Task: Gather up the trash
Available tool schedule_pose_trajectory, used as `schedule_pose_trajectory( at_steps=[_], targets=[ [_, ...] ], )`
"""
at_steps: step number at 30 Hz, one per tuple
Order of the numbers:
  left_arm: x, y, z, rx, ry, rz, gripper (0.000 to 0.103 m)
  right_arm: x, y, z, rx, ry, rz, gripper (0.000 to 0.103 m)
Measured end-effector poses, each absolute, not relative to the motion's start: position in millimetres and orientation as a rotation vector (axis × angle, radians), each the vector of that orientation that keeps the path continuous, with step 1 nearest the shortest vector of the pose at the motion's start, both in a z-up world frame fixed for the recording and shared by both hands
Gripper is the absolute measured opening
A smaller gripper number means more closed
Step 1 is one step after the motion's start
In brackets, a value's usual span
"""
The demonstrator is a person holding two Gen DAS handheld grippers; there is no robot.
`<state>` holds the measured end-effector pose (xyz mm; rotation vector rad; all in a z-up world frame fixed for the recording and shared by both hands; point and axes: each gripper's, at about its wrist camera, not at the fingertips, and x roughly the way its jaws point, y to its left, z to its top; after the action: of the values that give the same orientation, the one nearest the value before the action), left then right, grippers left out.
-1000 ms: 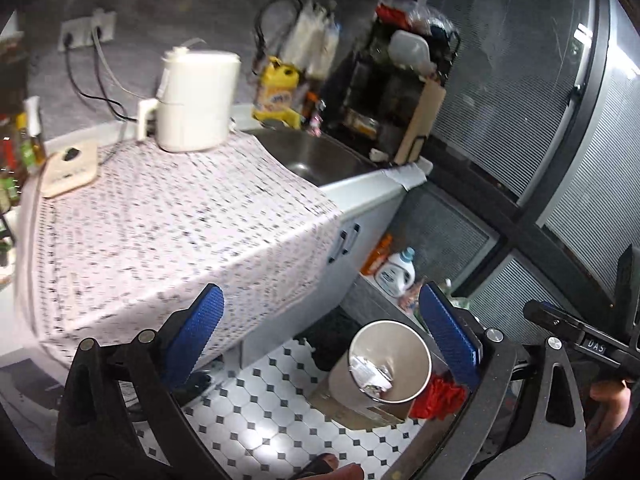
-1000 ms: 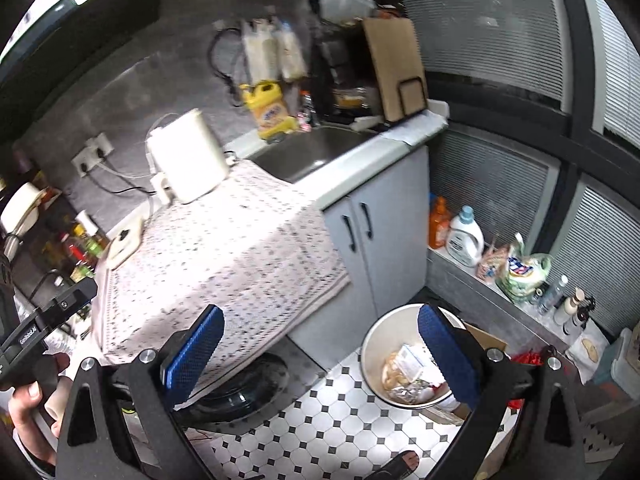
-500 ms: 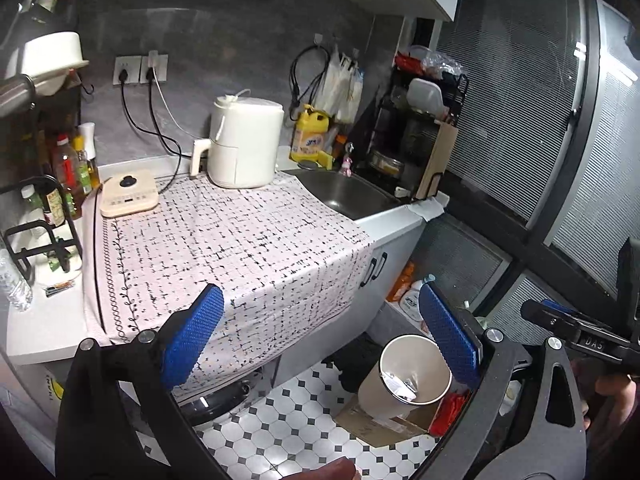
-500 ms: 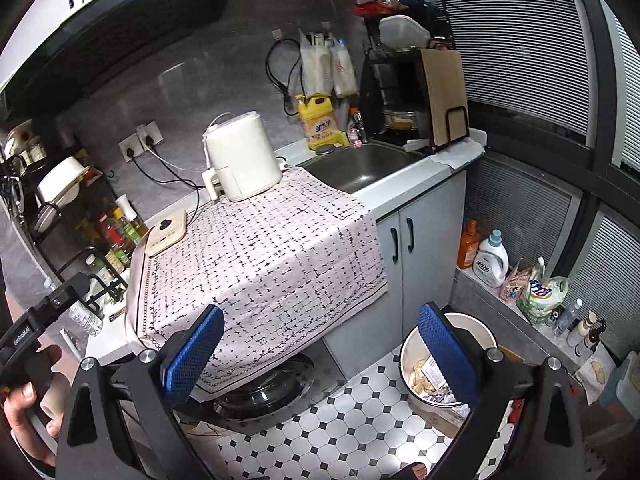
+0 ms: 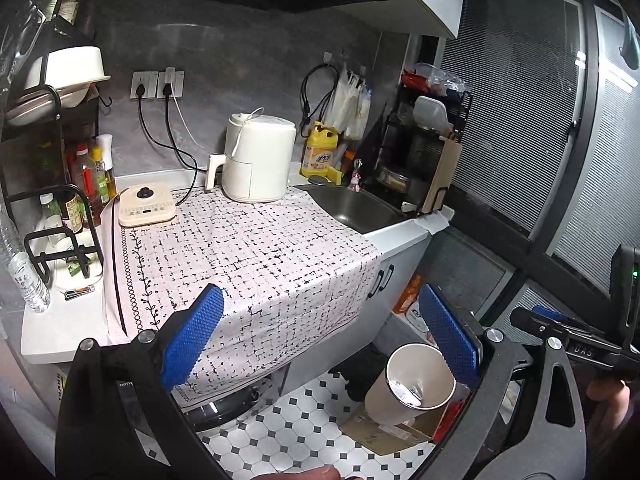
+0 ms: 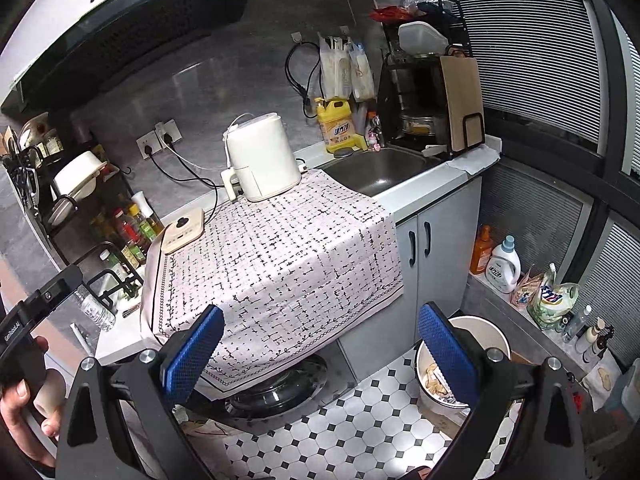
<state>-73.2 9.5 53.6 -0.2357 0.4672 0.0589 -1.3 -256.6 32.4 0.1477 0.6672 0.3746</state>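
With both blue-padded grippers, left (image 5: 320, 334) and right (image 6: 320, 344), spread wide and empty, we should scan the black-and-white patterned cloth (image 5: 248, 248) for scraps before reaching toward the round cream trash bin (image 5: 412, 384).

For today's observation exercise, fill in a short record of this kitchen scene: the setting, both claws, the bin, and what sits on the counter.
setting: small kitchen, cloth-covered counter, sink, tiled floor
left claw: open, holds nothing
right claw: open, holds nothing
bin: on the floor by the cabinet, trash inside
on counter: white air fryer, beige control pad
by sink: yellow detergent bottle
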Motion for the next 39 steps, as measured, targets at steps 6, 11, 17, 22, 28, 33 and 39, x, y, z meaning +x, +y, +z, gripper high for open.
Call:
schedule_pose_trajectory(
  at_steps=[6, 11, 17, 22, 28, 33, 39],
  targets=[
    [-74.5, 11.2, 53.3, -0.244, 0.460, 0.069, 0.097, 0.4, -253.1, 32.5, 0.140, 0.662, 0.380, 0.095],
    [-72.5, 13.5, 52.2, -0.246, 0.463, 0.076, 0.097, 4.7, -250.9, 30.8, 0.135, 0.666, 0.384, 0.095],
    [-70.1, 16.9, 51.9, -0.251, 0.460, 0.076, 0.097, 5.7, -245.5, 31.1, 0.128, 0.659, 0.393, 0.095],
    [-69.5, 16.3, 52.0, -0.253, 0.460, 0.075, 0.097, 6.4, -245.4, 31.2, 0.128, 0.659, 0.393, 0.095],
    [-65.5, 14.6, 52.6, -0.247, 0.462, 0.062, 0.097, 7.6, -245.1, 31.4, 0.129, 0.654, 0.389, 0.095],
    [-64.4, 14.1, 52.5, -0.250, 0.456, 0.053, 0.097, 6.8, -245.8, 31.2, 0.127, 0.654, 0.381, 0.095],
    [-63.0, 11.9, 51.2, -0.246, 0.459, 0.042, 0.097, 2.5, -250.8, 31.8, 0.129, 0.648, 0.369, 0.095]
  ],
)
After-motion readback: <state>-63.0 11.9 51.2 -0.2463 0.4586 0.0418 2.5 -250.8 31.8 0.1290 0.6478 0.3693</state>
